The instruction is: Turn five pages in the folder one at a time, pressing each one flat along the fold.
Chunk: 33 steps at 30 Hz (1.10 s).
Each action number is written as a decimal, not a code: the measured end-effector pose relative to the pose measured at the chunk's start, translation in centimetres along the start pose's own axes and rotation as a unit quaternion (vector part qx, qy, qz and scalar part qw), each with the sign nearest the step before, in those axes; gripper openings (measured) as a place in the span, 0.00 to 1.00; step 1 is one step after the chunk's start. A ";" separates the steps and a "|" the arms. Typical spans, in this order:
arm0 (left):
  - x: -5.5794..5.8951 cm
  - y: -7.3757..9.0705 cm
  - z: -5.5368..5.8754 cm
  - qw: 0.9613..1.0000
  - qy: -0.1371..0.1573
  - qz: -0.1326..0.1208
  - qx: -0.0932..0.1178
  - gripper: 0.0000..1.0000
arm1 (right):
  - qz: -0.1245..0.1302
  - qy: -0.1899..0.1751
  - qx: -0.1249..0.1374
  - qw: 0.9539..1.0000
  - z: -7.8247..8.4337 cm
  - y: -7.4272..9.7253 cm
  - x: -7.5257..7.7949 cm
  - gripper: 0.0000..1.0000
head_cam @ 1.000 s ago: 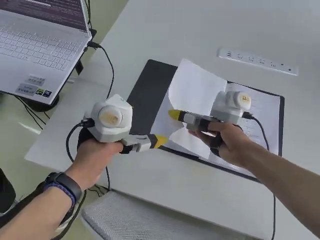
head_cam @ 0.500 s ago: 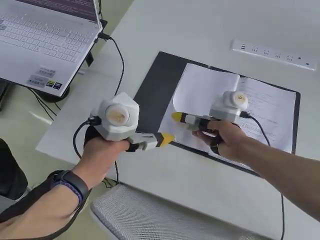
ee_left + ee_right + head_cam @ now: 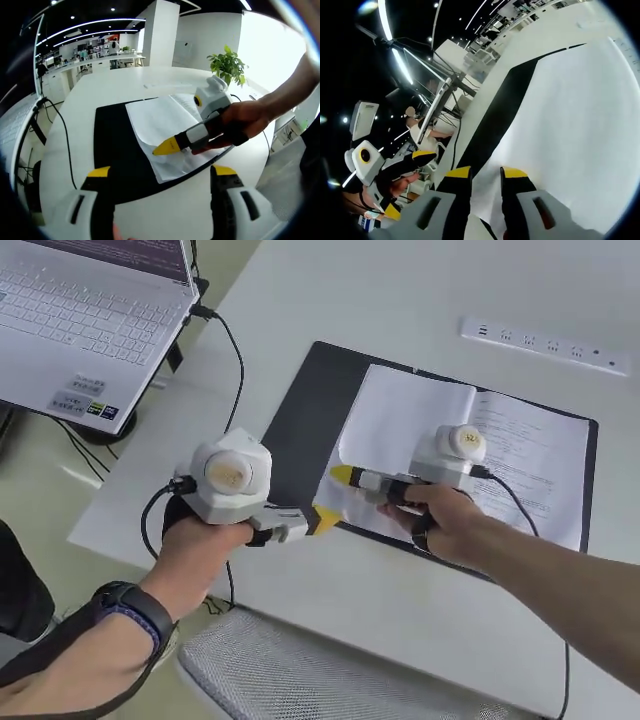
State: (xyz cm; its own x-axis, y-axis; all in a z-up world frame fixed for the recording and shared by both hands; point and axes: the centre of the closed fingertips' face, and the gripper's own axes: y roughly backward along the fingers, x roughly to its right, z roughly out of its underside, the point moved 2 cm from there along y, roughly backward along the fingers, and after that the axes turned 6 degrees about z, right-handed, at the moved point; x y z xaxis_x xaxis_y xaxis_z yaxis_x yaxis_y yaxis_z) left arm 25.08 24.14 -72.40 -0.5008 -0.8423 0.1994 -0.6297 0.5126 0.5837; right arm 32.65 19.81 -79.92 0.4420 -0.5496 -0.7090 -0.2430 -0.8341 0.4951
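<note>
1. Folder (image 3: 300,420): it lies open on the white counter (image 3: 400,300), close to the near edge. Its black left cover is bare along the outer side. Printed sheets fill the right half.

2. Page (image 3: 410,420): 1 blank white page lies left of the fold, over part of the black cover. It looks nearly flat.

3. Left gripper (image 3: 162,172): your left hand (image 3: 195,545) holds it above the counter's near edge, just off the folder's near-left corner. The jaws stand wide apart and hold nothing. Both yellow tips point toward the page.

4. Right gripper (image 3: 342,475): your right hand (image 3: 445,520) holds it low over the near-left part of the page, tips pointing left. The jaws are narrow, with a small gap. In the right gripper view the page's left edge runs into that gap. You cannot tell whether the jaws pinch the page or sit just above it.

5. The 2 grippers point at each other, tips near but apart.

6. Surroundings: a laptop (image 3: 80,330) sits past the counter's left edge, with a black cable (image 3: 235,360) running from it along that edge. A white power strip (image 3: 545,345) lies beyond the folder, toward the far edge.
</note>
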 end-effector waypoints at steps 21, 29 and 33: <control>0.2 -1.1 -1.0 1.000 -0.020 0.010 -0.001 0.69 | -0.016 -0.001 0.018 1.000 0.0 2.1 -3.3 0.40; 0.4 -1.2 -1.6 1.000 -0.028 0.010 0.002 0.66 | -0.010 0.027 0.045 0.999 -2.0 4.8 -3.5 0.41; 0.6 -1.4 -2.2 0.999 -0.035 0.013 0.008 0.61 | -0.007 0.036 0.060 0.998 -3.1 6.2 -3.5 0.40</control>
State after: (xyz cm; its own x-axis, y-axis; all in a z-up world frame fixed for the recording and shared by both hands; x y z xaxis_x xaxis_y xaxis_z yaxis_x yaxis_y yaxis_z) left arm 27.03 22.55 -71.36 -0.5577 -0.8148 0.1586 -0.6250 0.5379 0.5657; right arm 32.26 16.63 -72.83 0.5052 -0.5363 -0.6761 -0.3359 -0.8439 0.4183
